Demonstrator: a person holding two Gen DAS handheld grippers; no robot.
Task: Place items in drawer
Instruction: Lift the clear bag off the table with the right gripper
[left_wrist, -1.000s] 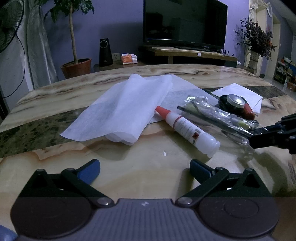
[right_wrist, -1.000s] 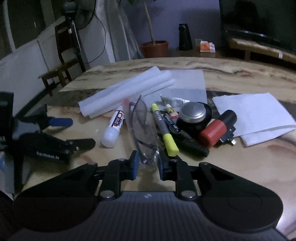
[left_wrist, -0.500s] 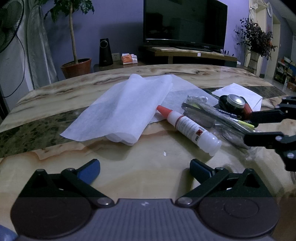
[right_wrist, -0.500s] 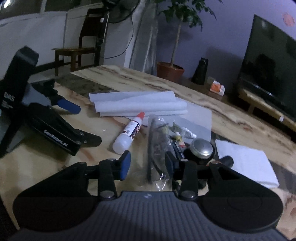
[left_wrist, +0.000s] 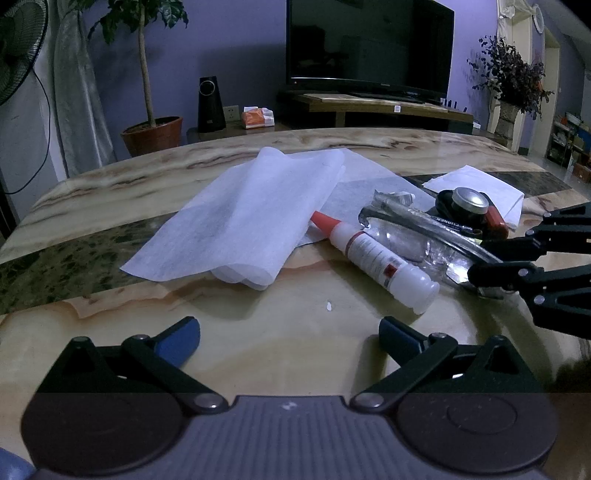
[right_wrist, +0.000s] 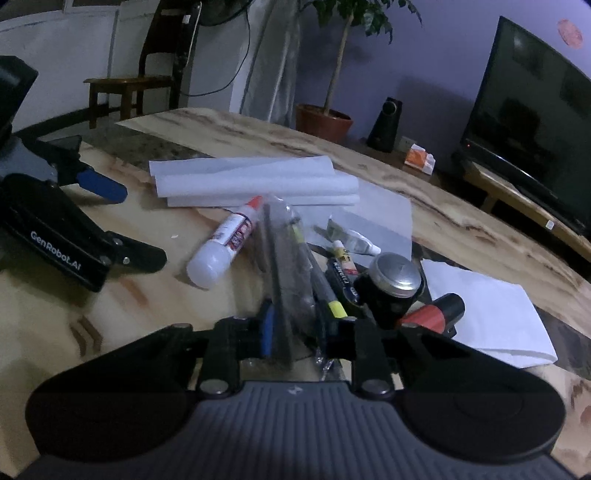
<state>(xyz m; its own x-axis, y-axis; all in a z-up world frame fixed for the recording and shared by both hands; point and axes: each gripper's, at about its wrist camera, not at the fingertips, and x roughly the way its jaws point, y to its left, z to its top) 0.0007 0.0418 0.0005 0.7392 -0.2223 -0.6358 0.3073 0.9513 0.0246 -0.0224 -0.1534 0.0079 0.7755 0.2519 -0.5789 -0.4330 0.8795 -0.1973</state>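
The right claw (right_wrist: 295, 332) has just been closing, its jaws now narrow around the near end of a clear plastic packet (right_wrist: 286, 258) lying on the marble tabletop (left_wrist: 258, 332). The left claw (left_wrist: 290, 332) hovers wide open, empty, near a glue bottle (left_wrist: 373, 258). A television (left_wrist: 369, 44) stands behind.

Showing a dim room with a bluish cast in both views. Bending straight lines strongly toward the fisheye edges. Catching soft glare on the polished table (left_wrist: 258, 354). Smearing the bagged item (right_wrist: 286, 266) with motion blur in the right view; staying sharp in the left.
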